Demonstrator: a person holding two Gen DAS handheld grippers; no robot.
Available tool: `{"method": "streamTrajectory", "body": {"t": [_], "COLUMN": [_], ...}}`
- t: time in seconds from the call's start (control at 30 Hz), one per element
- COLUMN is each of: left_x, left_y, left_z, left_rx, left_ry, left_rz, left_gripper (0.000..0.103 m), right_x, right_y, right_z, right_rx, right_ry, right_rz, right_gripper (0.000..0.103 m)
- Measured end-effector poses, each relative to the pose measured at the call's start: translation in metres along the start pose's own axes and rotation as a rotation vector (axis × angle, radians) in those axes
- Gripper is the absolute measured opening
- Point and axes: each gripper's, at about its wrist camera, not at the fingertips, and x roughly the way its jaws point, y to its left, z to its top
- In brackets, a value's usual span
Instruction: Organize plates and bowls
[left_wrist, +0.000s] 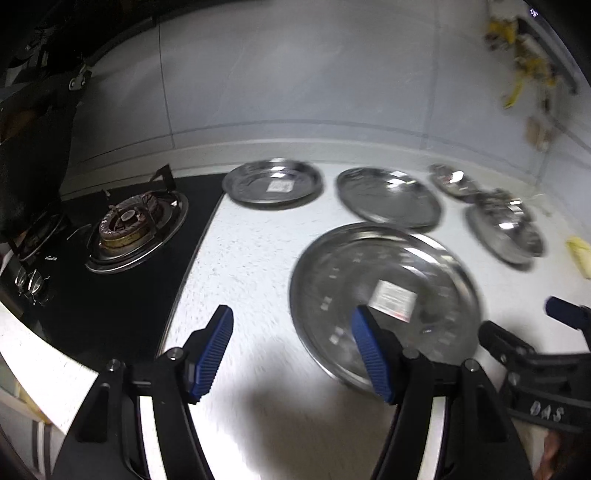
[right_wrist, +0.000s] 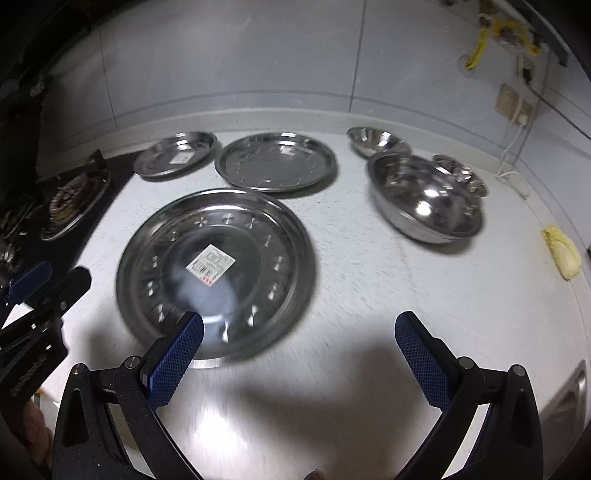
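On the white speckled counter (right_wrist: 369, 266), nearest both cameras, lies the largest steel plate (right_wrist: 218, 273), flat, with a paper label (right_wrist: 210, 265) stuck near its middle. Next in size is the big bowl (right_wrist: 424, 199) to the right, upright and apart from the large plate, with a small bowl (right_wrist: 460, 173) just behind its far rim, so close that touching cannot be told. Behind the large plate sits the medium plate (right_wrist: 277, 160), and left of that a smaller labelled plate (right_wrist: 176, 153) whose edge reaches the black stove (left_wrist: 110, 280) with its burner (left_wrist: 129, 225). Another small bowl (right_wrist: 376, 140) stands at the back near the wall, just beyond the big bowl. A pale yellow lump (right_wrist: 561, 253) lies at the counter's right edge; what it is cannot be told. Above the counter the left gripper (left_wrist: 291, 321) hangs with its blue fingers spread wide, holding nothing, its right finger seen over the near left rim of the large plate, though contact cannot be judged. Alongside it the right gripper (right_wrist: 299, 325) is likewise spread wide and empty, its left finger over the plate's near edge and its right finger over bare counter
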Motion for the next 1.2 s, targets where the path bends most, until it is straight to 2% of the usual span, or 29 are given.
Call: {"method": "streamTrajectory", "body": {"t": [0.1,0.23,0.4,0.5,0.57,0.67,0.8,0.9,0.93,0.97,1.03,1.07,1.2], "left_x": [0.033,0.057,0.079,0.085,0.086,0.088,0.090,0.092,0.092,0.092,0.092,0.092,0.086], "left_y": [0.000,-0.001,-0.005,-0.008,-0.009,-0.009,-0.001,0.006,0.008,0.010,0.015,0.018,0.026], "left_z": [0.006,0.007,0.006,0.005,0.006,0.011,0.017,0.022,0.023,0.024,0.024,0.023,0.020], "left_rx": [-0.026,-0.026,-0.043,-0.050,-0.053,-0.049,-0.067,-0.118,-0.139,-0.158,-0.199,-0.203,-0.247], "left_ry": [0.055,0.091,0.159,0.172,0.182,0.219,0.266,0.293,0.295,0.292,0.294,0.297,0.308], "left_rz": [0.022,0.048,0.018,0.011,0.001,-0.034,-0.094,-0.125,-0.139,-0.158,-0.126,-0.128,-0.161], "left_gripper": [0.066,0.066,0.065,0.065,0.065,0.065,0.065,0.062,0.056,0.044,0.016,0.010,0.009], "right_x": [0.034,0.060,0.081,0.085,0.087,0.089,0.085,0.084,0.083,0.083,0.084,0.084,0.081], "right_y": [0.009,0.015,0.017,0.017,0.015,0.007,-0.003,-0.013,-0.015,-0.017,-0.022,-0.025,-0.031], "right_z": [0.010,0.016,0.020,0.021,0.022,0.020,0.018,0.019,0.019,0.020,0.021,0.022,0.021], "right_rx": [-0.009,-0.024,-0.026,-0.031,-0.030,-0.025,-0.044,-0.028,-0.024,-0.023,-0.016,-0.009,-0.007], "right_ry": [0.037,0.073,0.111,0.110,0.122,0.125,0.114,0.114,0.115,0.118,0.126,0.131,0.123], "right_rz": [-0.006,-0.005,0.036,0.060,0.090,0.117,0.145,0.167,0.169,0.170,0.188,0.193,0.208], "right_gripper": [0.102,0.102,0.102,0.096,0.079,0.063,0.050,0.036,0.029,0.019,0.015,0.015,0.013]}}
